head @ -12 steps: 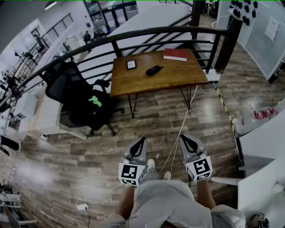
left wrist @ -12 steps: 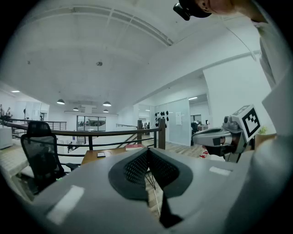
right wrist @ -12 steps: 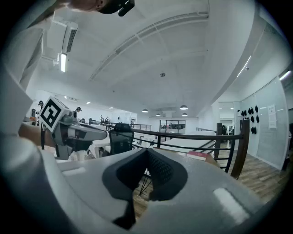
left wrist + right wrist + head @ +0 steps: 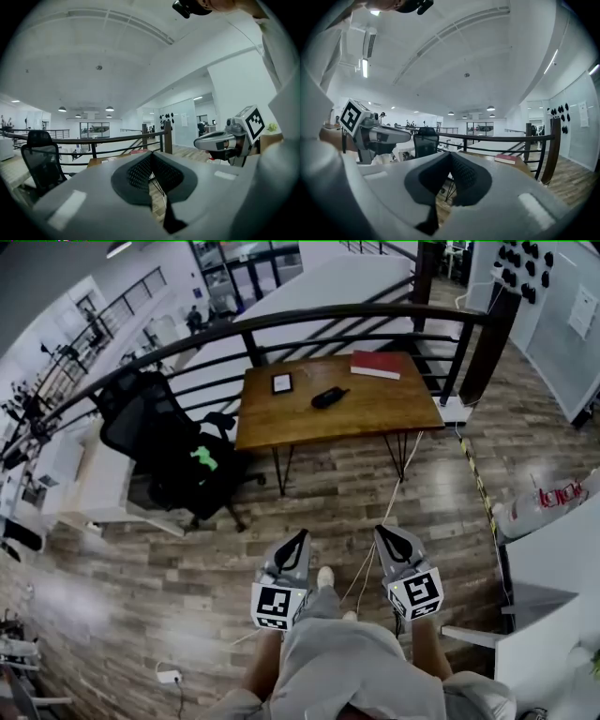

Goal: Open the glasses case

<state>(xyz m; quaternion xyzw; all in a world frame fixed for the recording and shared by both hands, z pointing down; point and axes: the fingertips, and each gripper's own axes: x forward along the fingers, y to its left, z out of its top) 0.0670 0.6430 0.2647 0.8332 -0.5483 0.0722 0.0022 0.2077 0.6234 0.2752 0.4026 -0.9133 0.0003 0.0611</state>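
Head view: I have both grippers level in front of the person's body, side by side and apart, pointing toward the table (image 4: 375,418) across the plank floor (image 4: 141,577).

- Left gripper (image 4: 292,549): jaws pressed together, pads meeting at the tips, nothing between them.
- Right gripper (image 4: 398,547): same, jaws pressed together and empty.
- Glasses case (image 4: 329,397): dark, shut as far as I can tell, lying about mid-table and turned at a slant to the edges. Both grippers are well apart from it, and nothing touches it.
- Red book (image 4: 376,365): flat at the table's far right corner, apart from the case.
- Small white-framed device (image 4: 281,382): near the far left corner, to the left of the case and not touching it.
- Black office chair (image 4: 164,442): off the table's left edge, with something green on its seat.
- Dark railing (image 4: 281,320): curves behind the table's far edge.
- White cable (image 4: 380,521): runs over the floor from under the table's right end toward the person's feet.

Each gripper view shows the other gripper alongside, with the railing and table beyond.
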